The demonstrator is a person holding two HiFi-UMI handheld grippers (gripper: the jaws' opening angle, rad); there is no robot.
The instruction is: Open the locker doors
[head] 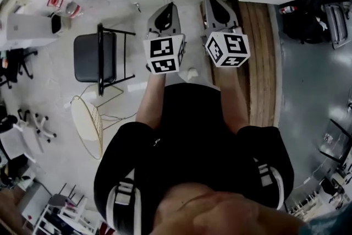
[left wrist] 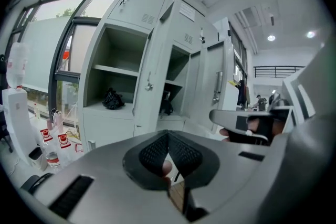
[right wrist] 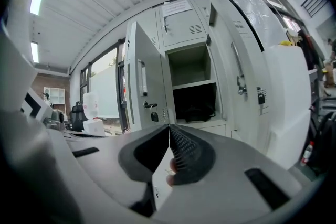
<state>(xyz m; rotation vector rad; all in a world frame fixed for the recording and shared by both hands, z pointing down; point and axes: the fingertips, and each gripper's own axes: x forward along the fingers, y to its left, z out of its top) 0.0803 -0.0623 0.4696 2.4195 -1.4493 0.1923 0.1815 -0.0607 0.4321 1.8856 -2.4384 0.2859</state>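
pale grey floor [head: 49,80], with a wood-plank strip [head: 261,63] at 2 o'clock. grey lockers [left wrist: 107,124] stand at 12 o'clock, with several doors [left wrist: 157,60] swung open and a black bundle [left wrist: 112,99] on one shelf. a black chair [head: 96,58] sits at 10 o'clock, well apart. left gripper [left wrist: 168,135] and right gripper [right wrist: 169,127] — both have jaws closed together, holding nothing.

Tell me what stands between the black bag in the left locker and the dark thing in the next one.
An open locker door stands between the black bag and the dark thing. The left gripper view shows it.
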